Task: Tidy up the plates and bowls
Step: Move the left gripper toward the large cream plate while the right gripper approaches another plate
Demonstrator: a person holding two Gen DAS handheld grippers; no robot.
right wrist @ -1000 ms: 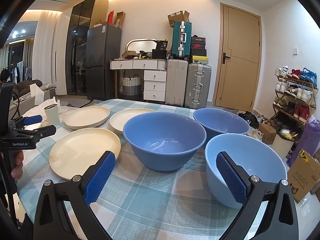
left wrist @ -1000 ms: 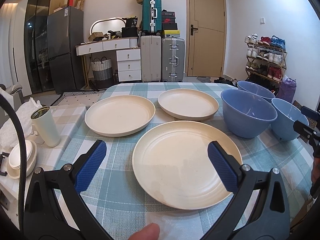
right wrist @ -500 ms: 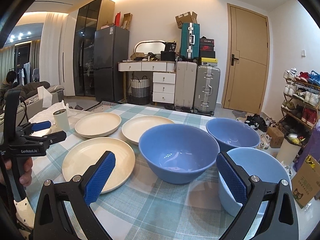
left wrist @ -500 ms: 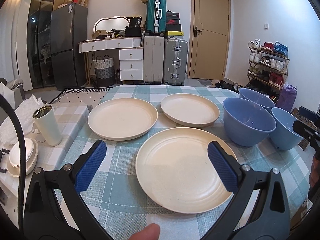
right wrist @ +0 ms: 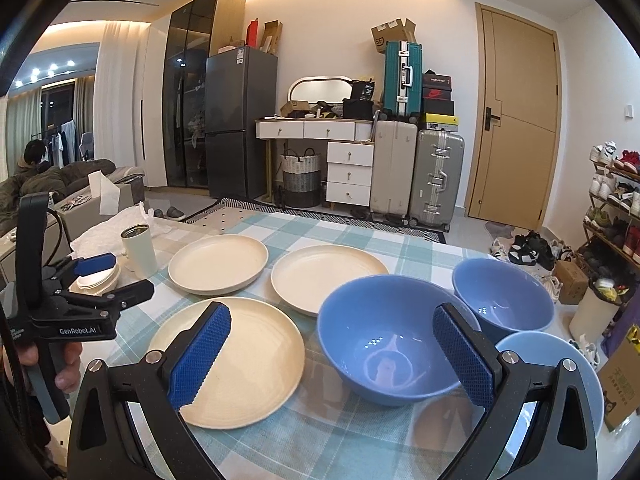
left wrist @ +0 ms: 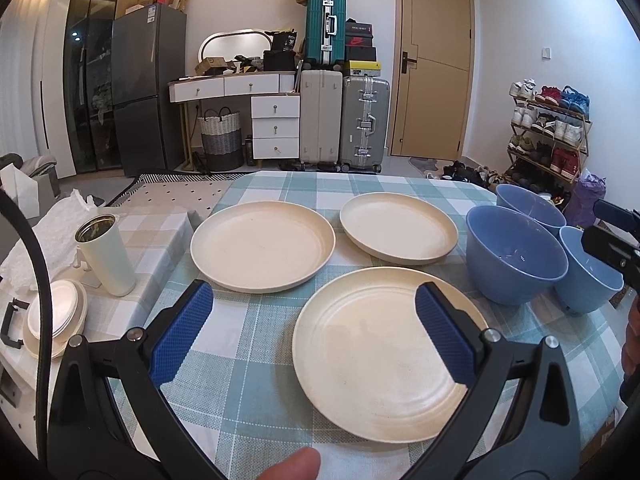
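**Plates and bowls waiting, both tools empty**

Checked cloth is covering the surface (left wrist: 248, 360), with suitcases, a dresser and a door standing behind it.

From the left wrist view, the left hand-held gripper (left wrist: 312, 332) is hovering with its jaws spread wide and nothing between them, facing the near plate (left wrist: 376, 356). That plate is lying flat at the front edge, probably the easiest first pick. Two more cream plates are sitting behind it: the far left plate (left wrist: 262, 244) and the far right plate (left wrist: 398, 226), each apart from the others rather than stacked, which is likely what the task means to fix. A white tumbler (left wrist: 105, 256) is standing off to the left on a lower side table.

From the right wrist view, the right hand-held gripper (right wrist: 332, 356) is likewise gaping and carrying nothing, pointing at the big blue bowl (right wrist: 396, 340). A second blue bowl (right wrist: 504, 296) is sitting behind it and a pale blue bowl (right wrist: 560, 376) just beside it to the right, all upright and unnested. Grouping by kind suggests each hand is taking its own side.
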